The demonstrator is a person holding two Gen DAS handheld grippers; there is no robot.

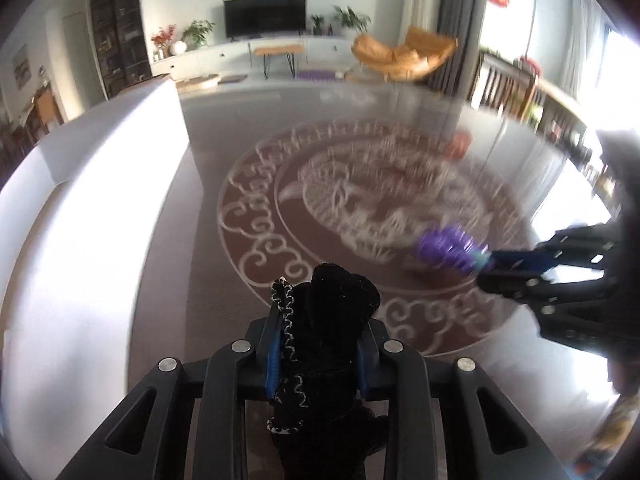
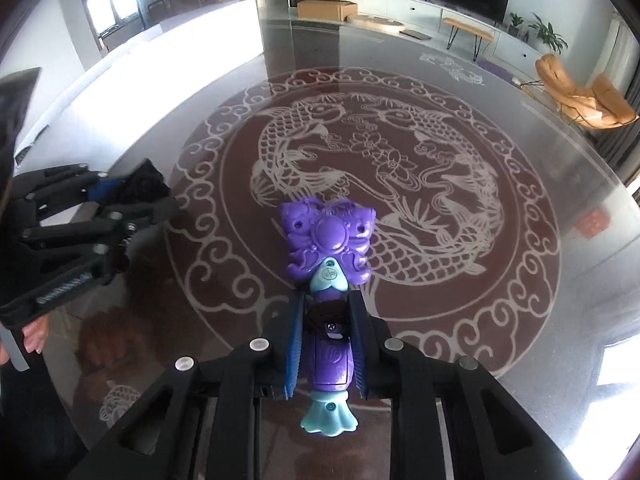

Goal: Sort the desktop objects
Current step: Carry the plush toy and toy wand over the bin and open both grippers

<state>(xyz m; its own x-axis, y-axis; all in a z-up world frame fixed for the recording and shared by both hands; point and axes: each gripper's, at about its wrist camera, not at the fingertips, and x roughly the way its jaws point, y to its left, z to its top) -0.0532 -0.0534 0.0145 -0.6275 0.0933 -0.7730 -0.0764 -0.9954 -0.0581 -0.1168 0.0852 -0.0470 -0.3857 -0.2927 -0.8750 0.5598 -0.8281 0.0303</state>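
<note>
Purple plastic toy (image 2: 326, 300), with a butterfly-shaped head and pale blue tail, sits lengthwise between the blue pads of the right claw (image 2: 326, 320), which is clamped on its narrow middle; the head sticks out past the fingertips toward 12 o'clock and the tail hangs back toward 6 o'clock. Black fuzzy fabric item (image 1: 320, 332), edged with pale zigzag stitching, is pinched in the left claw (image 1: 320, 344), its top bulging above the fingertips toward 12 o'clock and its lower end trailing toward 6. Both claws hang over the round glass surface (image 2: 520, 160) with a red fish-and-cloud pattern. From the left wrist view, the right claw and its toy appear at 3 o'clock, blurred. From the right wrist view, the left claw sits at 9 o'clock, with fingers of a hand (image 2: 34, 336) below it.
</note>
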